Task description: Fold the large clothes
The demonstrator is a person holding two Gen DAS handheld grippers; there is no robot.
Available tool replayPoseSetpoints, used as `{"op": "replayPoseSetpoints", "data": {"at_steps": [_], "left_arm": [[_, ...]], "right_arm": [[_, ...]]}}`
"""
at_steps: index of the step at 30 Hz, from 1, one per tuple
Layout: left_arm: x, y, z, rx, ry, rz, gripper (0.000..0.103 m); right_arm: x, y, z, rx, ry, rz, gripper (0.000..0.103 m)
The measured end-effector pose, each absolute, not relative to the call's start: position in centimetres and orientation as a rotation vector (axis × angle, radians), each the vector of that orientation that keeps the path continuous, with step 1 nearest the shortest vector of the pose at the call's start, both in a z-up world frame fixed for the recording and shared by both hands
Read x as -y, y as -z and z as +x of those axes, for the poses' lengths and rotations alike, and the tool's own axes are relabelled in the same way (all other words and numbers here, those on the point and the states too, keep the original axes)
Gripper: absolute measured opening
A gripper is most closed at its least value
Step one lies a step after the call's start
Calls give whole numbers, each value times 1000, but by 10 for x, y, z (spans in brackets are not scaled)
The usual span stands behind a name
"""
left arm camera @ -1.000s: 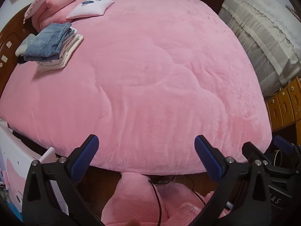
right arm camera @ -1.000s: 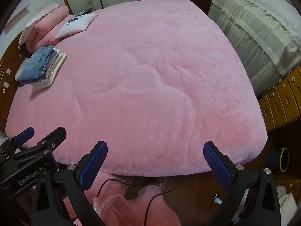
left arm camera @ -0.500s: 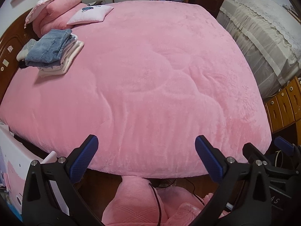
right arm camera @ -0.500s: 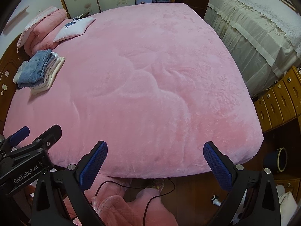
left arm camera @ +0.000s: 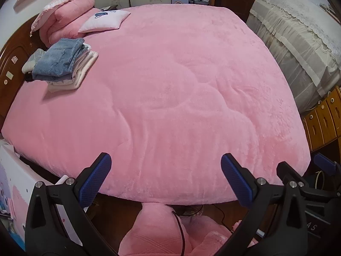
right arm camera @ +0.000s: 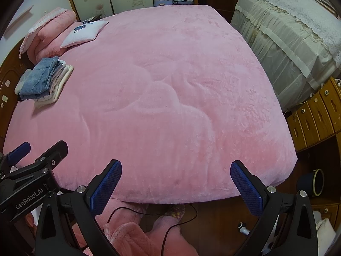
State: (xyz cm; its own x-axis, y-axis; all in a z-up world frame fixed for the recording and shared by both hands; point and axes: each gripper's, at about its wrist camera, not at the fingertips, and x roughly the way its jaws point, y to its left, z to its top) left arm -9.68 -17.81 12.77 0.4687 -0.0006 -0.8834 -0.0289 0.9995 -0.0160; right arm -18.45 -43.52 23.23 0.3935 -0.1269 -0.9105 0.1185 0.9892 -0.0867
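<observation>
Grippers at the foot of a bed, both empty. The left gripper (left arm camera: 163, 178) and the right gripper (right arm camera: 177, 184) hang side by side with their jaws spread wide, well short of any garment. The task's clothes appear as a folded stack (left arm camera: 64, 66), denim uppermost on pale knits, lying at the far left of the pink quilt (left arm camera: 181, 89) near the wooden headboard (left arm camera: 10, 68); pink plush fabric (left arm camera: 157, 232) bunches below the grippers, over a dark cable (right arm camera: 170, 226).

Likely risks: ribbed blue pads could pinch the deep-pile quilt along with a garment, and the cable could snag whatever is lifted from the floor. The plush looks thick and bulky, so folds would tend to spring open; denim looks stiffer and holds a crease.
</observation>
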Motion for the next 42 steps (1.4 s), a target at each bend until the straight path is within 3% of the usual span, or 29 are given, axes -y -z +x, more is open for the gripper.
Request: {"op": "replayPoseSetpoints", "data": {"at_steps": [42], "left_arm": [[182,-143,-96,-1045,-31,2,102]], "right_arm": [[440,-241,-181,-1142,155,-15,103]]}}
